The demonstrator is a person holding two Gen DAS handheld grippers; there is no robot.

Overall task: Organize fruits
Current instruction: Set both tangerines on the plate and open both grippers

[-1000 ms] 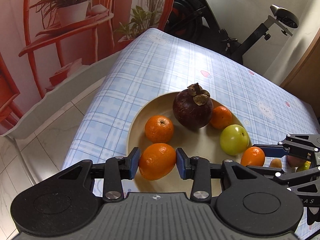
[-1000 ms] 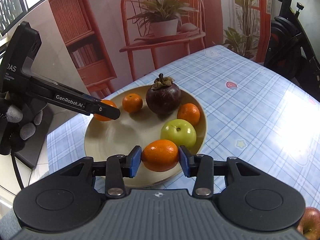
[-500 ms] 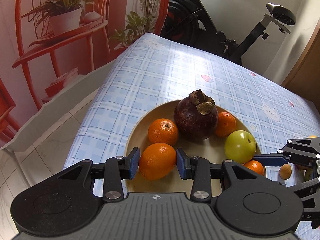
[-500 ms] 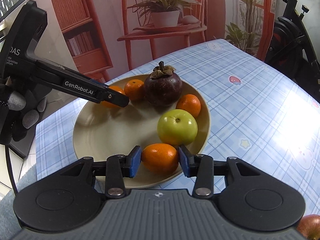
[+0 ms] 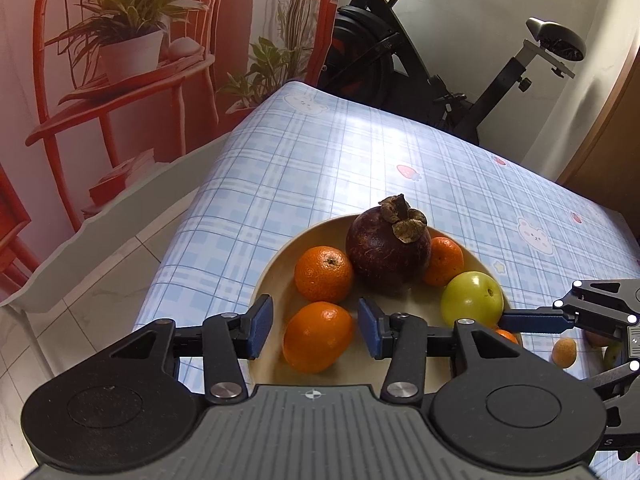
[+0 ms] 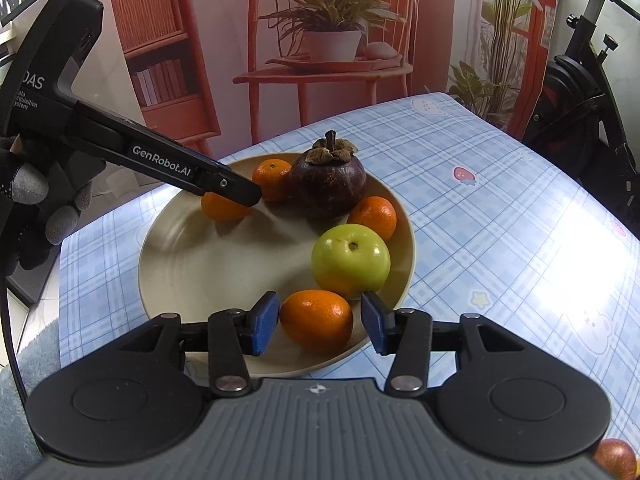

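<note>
A beige plate (image 5: 276,280) (image 6: 184,264) on the blue checked table holds a dark mangosteen (image 5: 387,252) (image 6: 328,182), a green apple (image 5: 472,300) (image 6: 350,261) and several oranges. My left gripper (image 5: 315,330) is open, its pads apart on either side of an orange (image 5: 318,336) that rests on the plate. My right gripper (image 6: 320,322) is open too, pads clear of another orange (image 6: 317,318) lying at the plate's near rim. The left gripper's finger (image 6: 224,184) shows over the plate in the right wrist view.
A small brownish fruit (image 5: 564,352) and other fruit lie on the table by the right gripper body (image 5: 600,312). A red apple (image 6: 616,458) sits at the lower right. The table edge drops to tiled floor (image 5: 100,272) on the left. An exercise bike (image 5: 440,60) stands behind.
Both grippers have lowered their oranges onto the plate and opened their jaws, letting the oranges go.
</note>
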